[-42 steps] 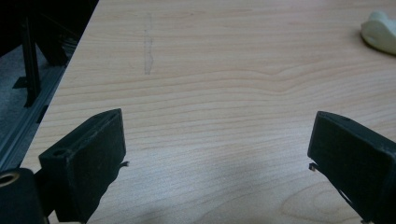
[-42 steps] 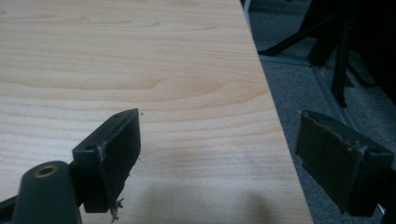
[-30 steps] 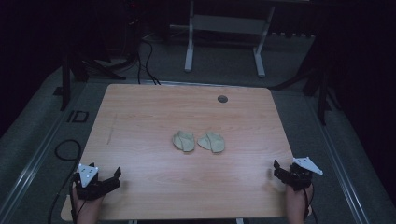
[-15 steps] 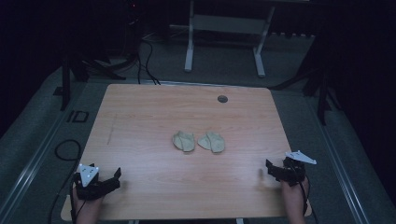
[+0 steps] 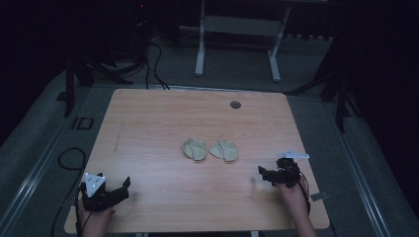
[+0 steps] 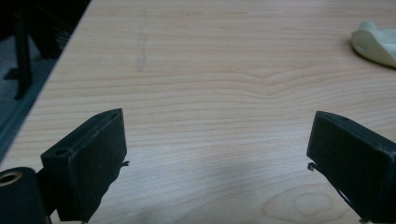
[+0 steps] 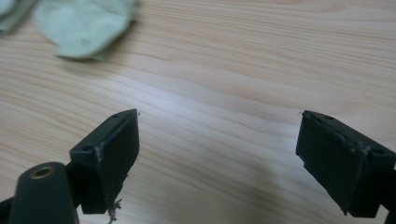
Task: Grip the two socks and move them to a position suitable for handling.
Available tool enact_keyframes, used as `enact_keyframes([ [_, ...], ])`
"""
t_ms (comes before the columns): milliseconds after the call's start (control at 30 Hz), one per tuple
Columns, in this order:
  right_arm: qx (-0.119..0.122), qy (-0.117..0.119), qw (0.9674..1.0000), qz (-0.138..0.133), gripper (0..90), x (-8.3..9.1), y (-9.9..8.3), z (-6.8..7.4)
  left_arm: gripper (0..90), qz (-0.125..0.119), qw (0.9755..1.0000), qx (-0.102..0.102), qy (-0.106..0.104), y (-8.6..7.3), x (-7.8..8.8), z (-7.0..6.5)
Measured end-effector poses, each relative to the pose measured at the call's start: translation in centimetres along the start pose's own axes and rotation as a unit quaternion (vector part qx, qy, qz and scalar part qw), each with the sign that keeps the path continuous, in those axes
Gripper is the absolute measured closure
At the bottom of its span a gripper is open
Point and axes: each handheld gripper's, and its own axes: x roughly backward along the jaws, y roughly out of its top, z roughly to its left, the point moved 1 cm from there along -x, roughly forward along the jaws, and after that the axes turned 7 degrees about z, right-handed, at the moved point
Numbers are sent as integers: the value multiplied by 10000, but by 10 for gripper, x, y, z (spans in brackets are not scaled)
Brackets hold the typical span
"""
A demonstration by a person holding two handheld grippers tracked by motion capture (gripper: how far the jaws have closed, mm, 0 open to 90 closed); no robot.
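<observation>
The right claw point(image 5: 267, 174), wide open and empty, has slid from the tabletop's point(image 5: 148, 123) right edge toward the nearer pale cloth point(image 5: 224, 149), likely to grab it, while the left claw point(image 5: 121, 186) waits open.

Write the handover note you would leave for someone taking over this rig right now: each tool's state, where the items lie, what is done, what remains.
Left tool: open, empty, at the near left of the table.
Right tool: open, empty, near right, pointing toward the centre.
Two pale green cloth pieces lie side by side mid-table: left piece, right piece.
Done: nothing gripped yet.
Left: probably close in on the right piece, which is nearer the right tool, and grasp it.
</observation>
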Motion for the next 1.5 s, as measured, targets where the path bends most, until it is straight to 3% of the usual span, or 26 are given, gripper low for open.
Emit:
enact_keyframes([
  [300,294,167,9994,-100,133,-16,34,35,47,132,9999,-54,-3,0,0,-3],
  [567,483,290,9984,49,151,-29,60,55,48,116,9998,-143,-49,-1,1,-6],
  [667,673,282,9971,210,172,-45,70,68,47,109,9998,-154,-60,-1,1,-7],
  [733,683,330,9968,264,176,-51,74,73,47,108,9996,-266,-4,-1,0,-9],
  [900,617,425,9966,335,204,-63,85,81,47,64,9997,-231,-11,-1,1,-8],
  [1067,718,300,9956,524,311,-76,98,92,47,77,9998,-150,-86,-1,0,-6],
  [1300,797,78,9943,703,335,-93,106,105,47,90,9998,-155,-97,-1,0,-6],
  [1467,852,-187,9932,771,381,-101,104,110,47,92,9998,-127,-126,-1,-1,-5],
  [1500,1009,-391,9910,790,444,-101,102,114,47,91,9998,-122,-135,-1,-1,-5],
])
